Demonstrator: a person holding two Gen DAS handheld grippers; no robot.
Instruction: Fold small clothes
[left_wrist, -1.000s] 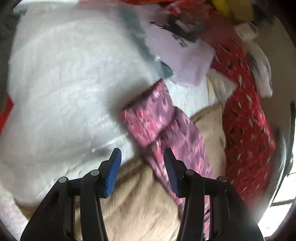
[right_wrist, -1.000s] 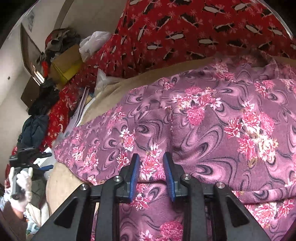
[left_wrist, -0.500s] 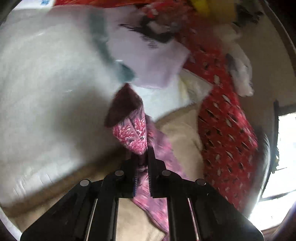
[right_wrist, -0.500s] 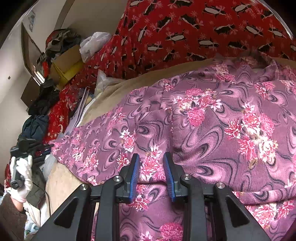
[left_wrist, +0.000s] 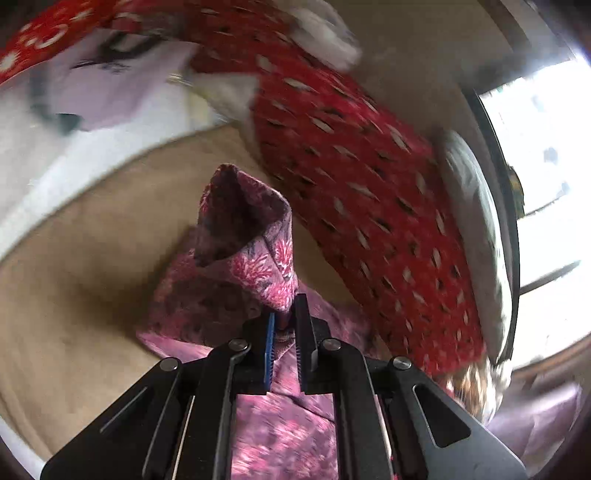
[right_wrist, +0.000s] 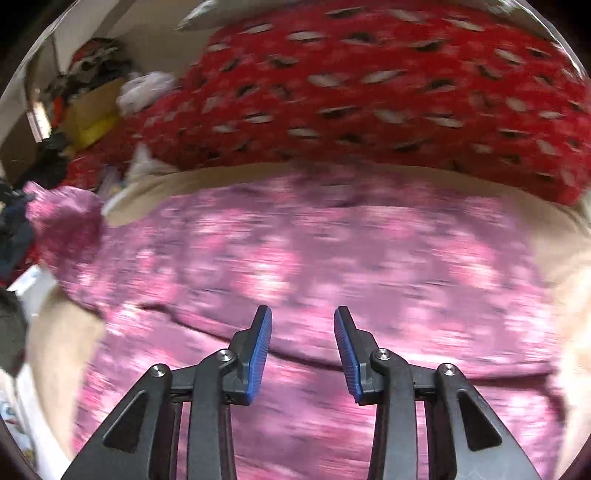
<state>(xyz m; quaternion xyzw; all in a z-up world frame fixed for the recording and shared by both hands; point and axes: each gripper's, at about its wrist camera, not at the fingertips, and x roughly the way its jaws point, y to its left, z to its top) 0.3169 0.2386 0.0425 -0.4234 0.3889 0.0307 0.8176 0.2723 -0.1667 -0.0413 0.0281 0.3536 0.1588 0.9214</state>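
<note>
A pink-purple flowered garment (right_wrist: 332, 258) lies spread over a tan blanket (left_wrist: 92, 258). In the left wrist view my left gripper (left_wrist: 284, 317) is shut on one end of the flowered garment (left_wrist: 251, 258), which stands lifted above the blanket with its hollow opening facing the camera. In the right wrist view my right gripper (right_wrist: 303, 328) hovers just over the cloth; its jaws are opening and nothing is pinched between the blue pads (right_wrist: 260, 350). The lifted end shows at the far left of that blurred view.
A red patterned blanket (right_wrist: 369, 92) runs along the far side of the garment. White quilted bedding (left_wrist: 74, 140) and a lilac bag (left_wrist: 96, 85) lie beyond the tan blanket. Boxes and piled clothes (right_wrist: 85, 92) fill the far left corner. A bright window (left_wrist: 546, 221) is at right.
My left gripper shut on the garment's end and lifted it up and across. My right gripper opened wider and slid over the cloth; both views are now blurred by motion.
</note>
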